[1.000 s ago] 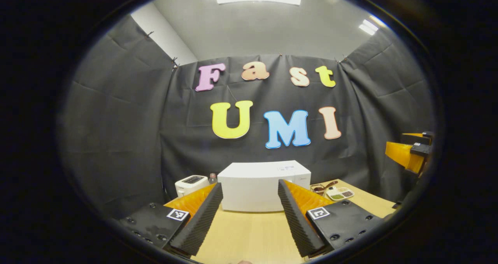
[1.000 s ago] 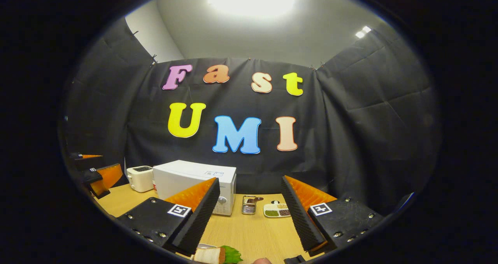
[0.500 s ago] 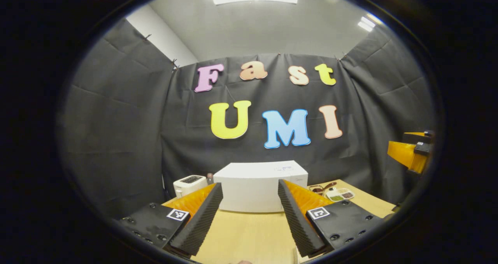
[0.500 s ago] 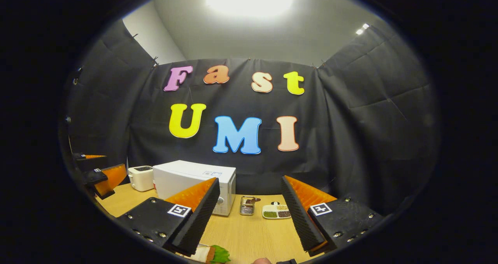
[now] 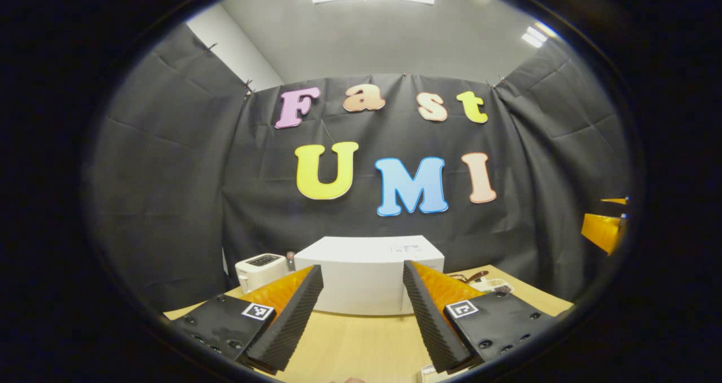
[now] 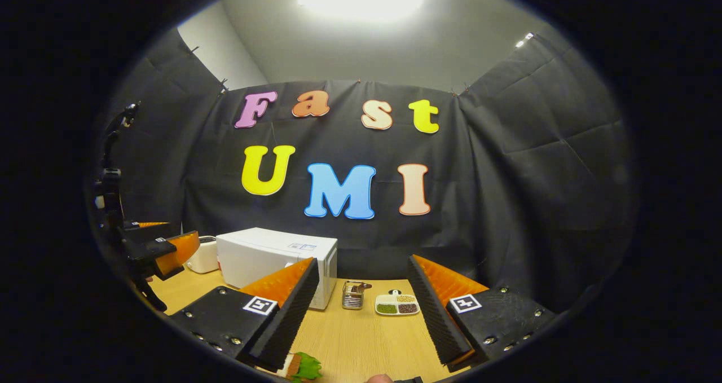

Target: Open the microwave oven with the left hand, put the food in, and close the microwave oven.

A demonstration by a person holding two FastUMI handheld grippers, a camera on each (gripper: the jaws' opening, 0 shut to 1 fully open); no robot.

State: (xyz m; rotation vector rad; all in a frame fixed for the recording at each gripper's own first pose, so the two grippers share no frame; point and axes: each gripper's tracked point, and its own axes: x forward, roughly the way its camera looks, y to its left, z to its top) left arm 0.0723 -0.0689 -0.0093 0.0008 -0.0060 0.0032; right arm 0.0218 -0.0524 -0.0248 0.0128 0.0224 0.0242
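Food [image 6: 299, 366] cut off at bottom edge

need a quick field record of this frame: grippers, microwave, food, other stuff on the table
left gripper: open, empty, pointed at the microwave
right gripper: open, empty, above the table
microwave: white, door closed, at the back of the table
food: roll with a green leaf, on the table below the right gripper
toaster: white, left of the microwave
sectioned dish: right of the microwave, holds small portions
metal holder: between microwave and dish

No text is legible; the microwave oven [image 6: 276, 253] label is too small
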